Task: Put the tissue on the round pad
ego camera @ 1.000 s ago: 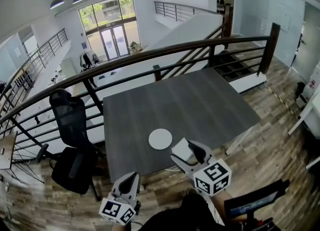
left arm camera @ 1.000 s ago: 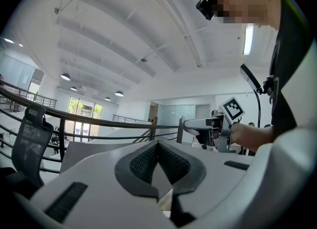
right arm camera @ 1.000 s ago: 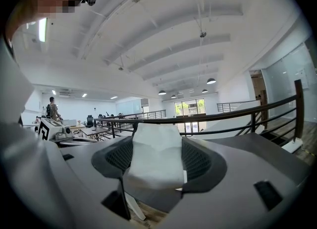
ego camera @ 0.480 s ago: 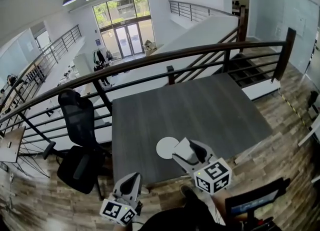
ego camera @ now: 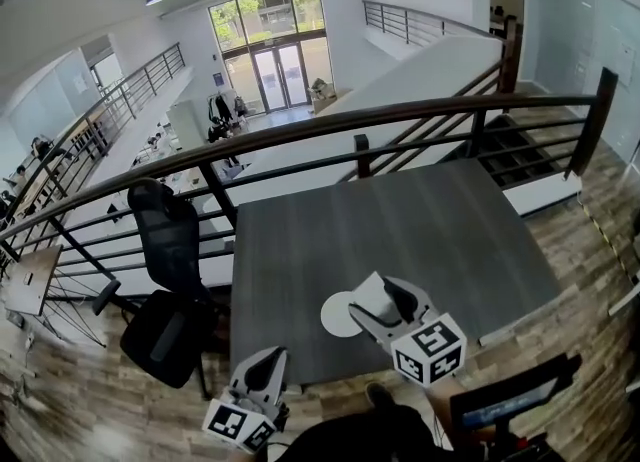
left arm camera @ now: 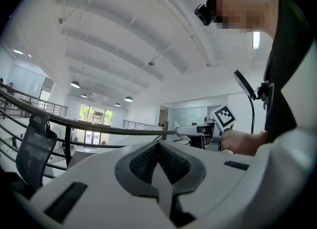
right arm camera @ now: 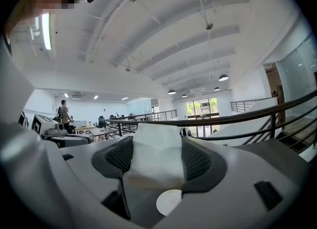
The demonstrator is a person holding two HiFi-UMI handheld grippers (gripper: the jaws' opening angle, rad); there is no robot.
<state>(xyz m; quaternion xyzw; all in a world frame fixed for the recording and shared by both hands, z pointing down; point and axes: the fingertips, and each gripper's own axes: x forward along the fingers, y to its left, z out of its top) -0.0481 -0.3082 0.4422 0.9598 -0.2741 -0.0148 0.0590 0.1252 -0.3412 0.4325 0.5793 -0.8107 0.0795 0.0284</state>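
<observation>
two grippers show in front of the person. the left gripper, the nearer one, hangs well to the left of the round pad and short of the table edge. its jaws are pressed together with nothing between them. the right gripper is over the pad's right side, held up off it. its jaws stand wide and are clamped on a folded white tissue that fills the gap between the dark ribbed grip faces. looking along those jaws, the pad shows as a white disc below the tissue, not touching it. the pad lies flat close to the front edge of the grey table. left of the pad, past the table's side, a black office chair stands on the wood floor. beyond the pad, at the table's far edge, runs a dark railing. farther still lies a bright lower hall with glass doors.
</observation>
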